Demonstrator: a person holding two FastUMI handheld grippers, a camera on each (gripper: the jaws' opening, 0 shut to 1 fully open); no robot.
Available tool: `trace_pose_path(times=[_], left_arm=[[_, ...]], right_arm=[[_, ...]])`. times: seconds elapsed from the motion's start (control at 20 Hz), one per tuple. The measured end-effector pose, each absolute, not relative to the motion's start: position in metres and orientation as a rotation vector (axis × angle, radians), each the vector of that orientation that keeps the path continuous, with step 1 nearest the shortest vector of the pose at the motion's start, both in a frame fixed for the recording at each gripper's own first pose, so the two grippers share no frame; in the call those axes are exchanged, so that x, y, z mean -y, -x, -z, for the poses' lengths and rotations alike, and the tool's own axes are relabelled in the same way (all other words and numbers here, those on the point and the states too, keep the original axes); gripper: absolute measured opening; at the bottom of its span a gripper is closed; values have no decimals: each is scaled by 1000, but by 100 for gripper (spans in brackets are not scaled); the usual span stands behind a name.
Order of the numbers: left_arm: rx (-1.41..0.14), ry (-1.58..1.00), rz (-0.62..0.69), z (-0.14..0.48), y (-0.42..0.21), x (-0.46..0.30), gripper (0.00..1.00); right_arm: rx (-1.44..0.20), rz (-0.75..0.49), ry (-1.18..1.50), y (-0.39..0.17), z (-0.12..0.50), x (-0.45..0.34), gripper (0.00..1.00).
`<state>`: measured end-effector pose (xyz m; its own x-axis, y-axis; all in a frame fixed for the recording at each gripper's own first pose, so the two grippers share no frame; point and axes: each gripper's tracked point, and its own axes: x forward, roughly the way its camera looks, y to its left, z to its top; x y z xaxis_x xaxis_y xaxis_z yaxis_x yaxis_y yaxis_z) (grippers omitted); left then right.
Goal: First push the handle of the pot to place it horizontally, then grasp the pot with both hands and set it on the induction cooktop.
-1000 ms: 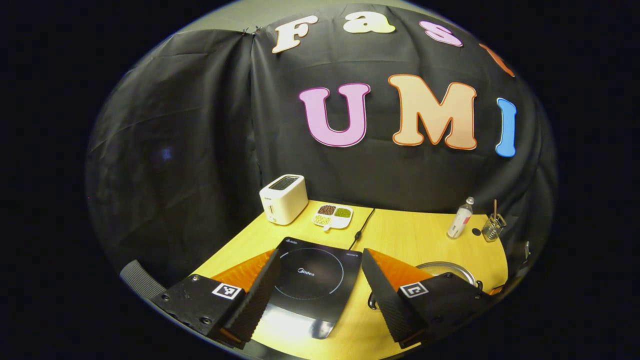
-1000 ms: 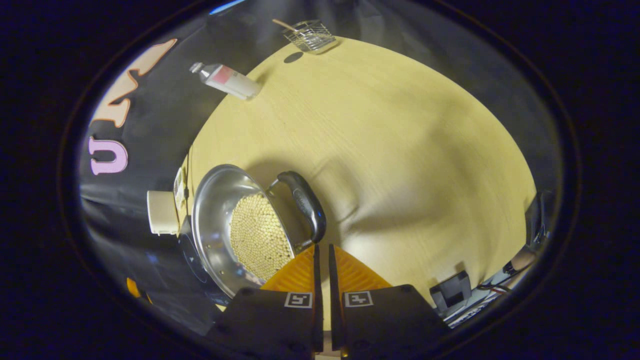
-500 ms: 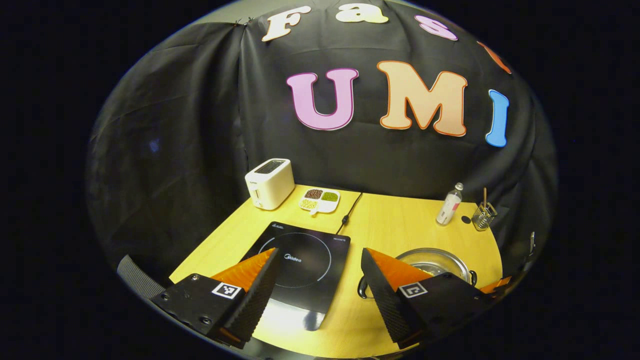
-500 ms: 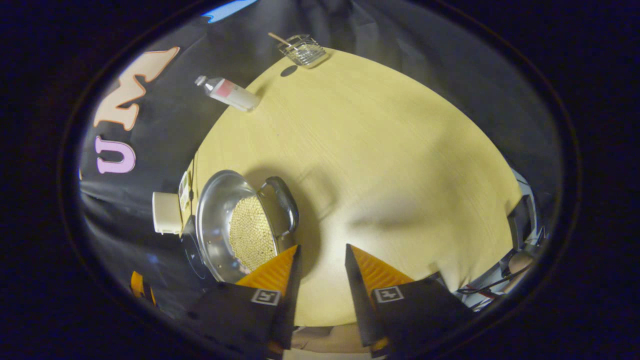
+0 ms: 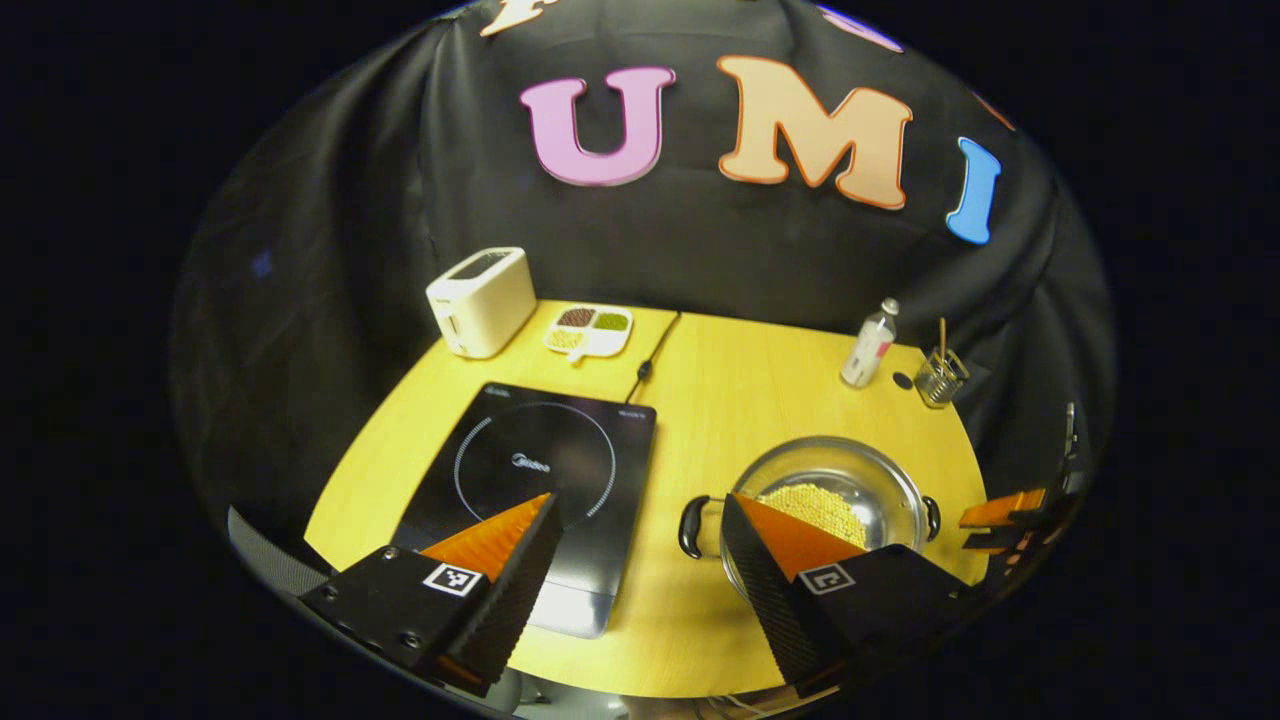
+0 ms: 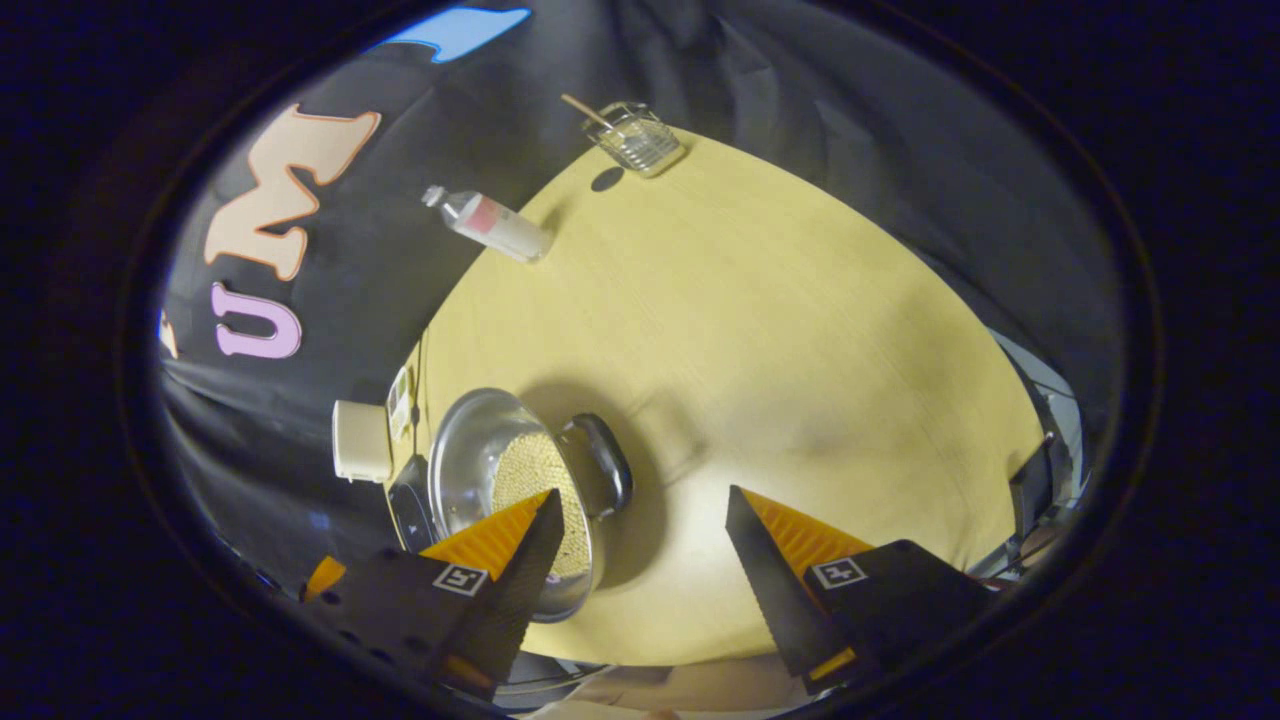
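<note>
While your left gripper hovers spread and empty near the table's front edge, the left gripper view puts the pot toward the front right corner, the induction cooktop well apart on its left. Reach carelessly and you could shove the pot off that edge.

From the right gripper view, your right gripper is also spread, empty; the near handle shows here. A one-sided grasp could tip the yellow grains.
</note>
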<state>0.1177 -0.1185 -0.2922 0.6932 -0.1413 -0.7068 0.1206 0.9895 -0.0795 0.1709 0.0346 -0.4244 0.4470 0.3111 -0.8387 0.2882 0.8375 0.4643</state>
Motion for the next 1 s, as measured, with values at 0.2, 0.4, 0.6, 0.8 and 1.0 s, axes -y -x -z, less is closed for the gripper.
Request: trace_pose_path(times=[0.2,0.4,0.6,0.8,1.0], left_arm=[[-951,92,247,330,-122,142,94],[-1062,69,331,361,-129,162,93],[-1157,41,372,387,-133,176,93],[-1248,15,384,411,-137,178,93],[-1320,-3,413,433,-138,179,90]], right_arm=[[-1120,-89,-527,-191,416,-46,100],[-1145,-160,-483,-206,419,-62,100],[-1169,-205,-465,-214,423,-72,93],[-1229,-229,-425,-214,446,-76,100],[-1283,-301,-395,-212,462,-88,91]])
